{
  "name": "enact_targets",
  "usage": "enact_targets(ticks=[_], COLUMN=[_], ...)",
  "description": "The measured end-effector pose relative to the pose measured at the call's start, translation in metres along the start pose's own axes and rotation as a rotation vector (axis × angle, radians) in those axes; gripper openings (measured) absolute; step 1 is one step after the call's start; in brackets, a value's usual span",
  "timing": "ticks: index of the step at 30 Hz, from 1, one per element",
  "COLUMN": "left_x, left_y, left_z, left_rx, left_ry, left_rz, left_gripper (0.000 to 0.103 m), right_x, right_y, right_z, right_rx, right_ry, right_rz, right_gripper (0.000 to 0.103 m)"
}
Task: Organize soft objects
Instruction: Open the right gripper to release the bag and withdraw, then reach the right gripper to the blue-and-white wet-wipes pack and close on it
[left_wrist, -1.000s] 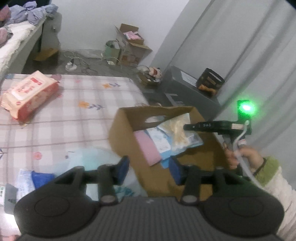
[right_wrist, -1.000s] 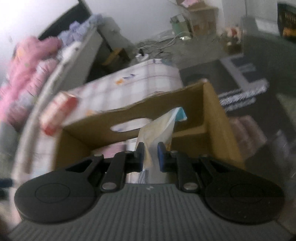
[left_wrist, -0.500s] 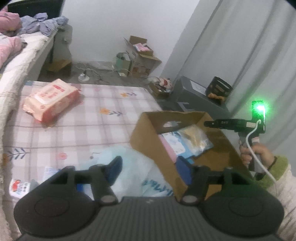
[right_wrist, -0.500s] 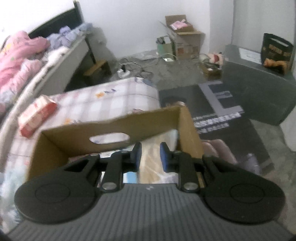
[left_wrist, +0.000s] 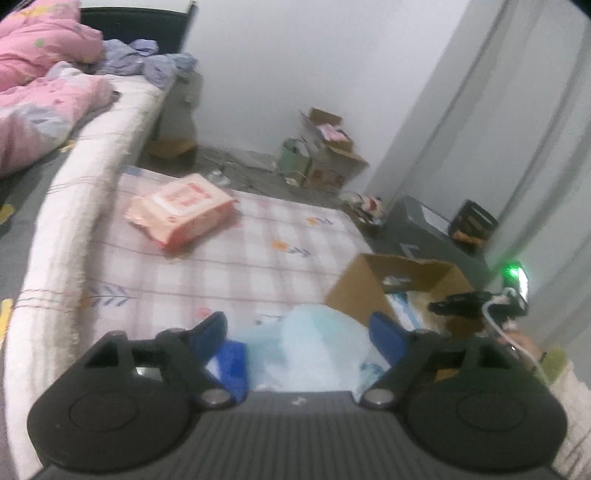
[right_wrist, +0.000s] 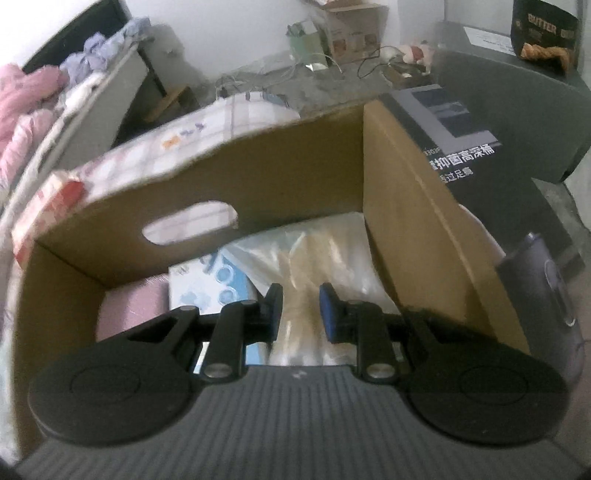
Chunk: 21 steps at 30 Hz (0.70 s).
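Observation:
My left gripper (left_wrist: 297, 319) hovers over a pale blue translucent bag (left_wrist: 317, 343) on the checked bed sheet. Its jaws are opening wide, with the bag below and between them, untouched. A blue pack (left_wrist: 231, 360) lies by the left finger. Farther off lies a pink wipes pack (left_wrist: 181, 212). To the right stands the cardboard box (left_wrist: 354, 291), with my right gripper (left_wrist: 434, 306) over it. In the right wrist view, the right gripper (right_wrist: 301, 295) is slightly open over a clear bag (right_wrist: 332, 251) of beige stuff. The bag lies in the box (right_wrist: 258, 173) beside a blue-white pack (right_wrist: 210, 280) and a pink pack (right_wrist: 129, 306).
A bed with a pink quilt (left_wrist: 44, 85) runs along the left. Open cartons (left_wrist: 332, 151) and cables sit on the floor at the back. A dark grey case (left_wrist: 424, 225) and a dark flask (right_wrist: 543, 295) are right of the box. A cream sleeve (left_wrist: 569, 387) holds the right gripper.
The left gripper swung left, away from the box, to over the pale blue bag, and its jaws widened. The right gripper let go of the clear bag and sank into the box.

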<state>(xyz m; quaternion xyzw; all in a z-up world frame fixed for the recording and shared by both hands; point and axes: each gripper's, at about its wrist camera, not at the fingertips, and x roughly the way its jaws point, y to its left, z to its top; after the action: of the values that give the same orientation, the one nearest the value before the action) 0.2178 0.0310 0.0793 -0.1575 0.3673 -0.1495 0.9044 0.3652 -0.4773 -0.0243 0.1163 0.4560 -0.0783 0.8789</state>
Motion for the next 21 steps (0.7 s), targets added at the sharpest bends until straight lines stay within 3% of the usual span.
enact_targets(ticks=[6, 15, 21], left_x=[-0.019, -0.058, -0.075], left_y=[0.036, 0.078, 0.090], left_z=[-0.010, -0.033, -0.053], left_rx=[-0.057, -0.090, -0.094], left_ry=[-0.072, -0.113, -0.088], left_rz=[0.073, 0.098, 0.085], left_gripper=[0.089, 0.089, 0.092], right_x=[-0.003, -0.121, -0.164], right_y=[-0.005, 0.047, 0.104], right_z=[-0.005, -0.026, -0.062], right_rx=[0.068, 0.062, 0.005], right_ry=[0.039, -0.105, -0.058], right_rz=[0.003, 0.215, 0.375], right_gripper=[0.021, 0.024, 0.029])
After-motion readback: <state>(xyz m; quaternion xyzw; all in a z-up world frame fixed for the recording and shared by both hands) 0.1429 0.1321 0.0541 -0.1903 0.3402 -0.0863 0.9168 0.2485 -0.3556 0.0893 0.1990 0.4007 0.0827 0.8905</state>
